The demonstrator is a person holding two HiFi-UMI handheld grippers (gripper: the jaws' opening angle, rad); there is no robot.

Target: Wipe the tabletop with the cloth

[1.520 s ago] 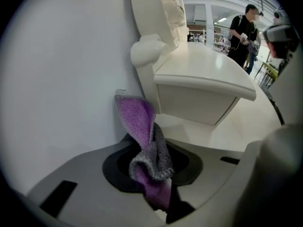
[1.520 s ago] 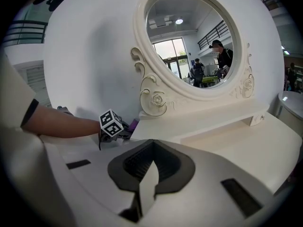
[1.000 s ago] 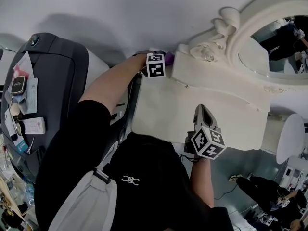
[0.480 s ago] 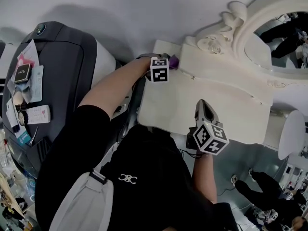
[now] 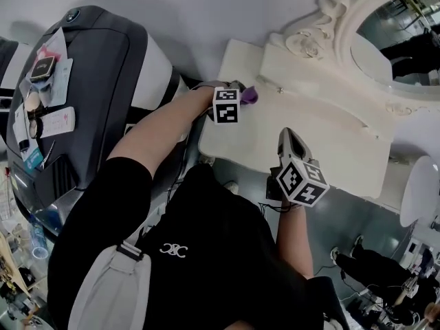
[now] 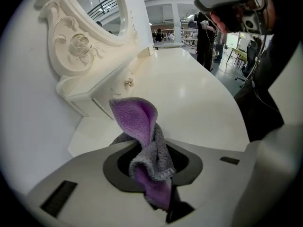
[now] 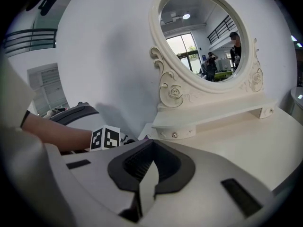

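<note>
cloth [image 6: 142, 126] pinched in left gripper [image 6: 156, 174] (head view shows only a purple tip), right gripper [image 7: 147, 176] closed, empty.

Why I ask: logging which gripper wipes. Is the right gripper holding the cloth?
No, the right gripper is shut on nothing, while the purple-grey cloth sits clamped in the left gripper.
</note>
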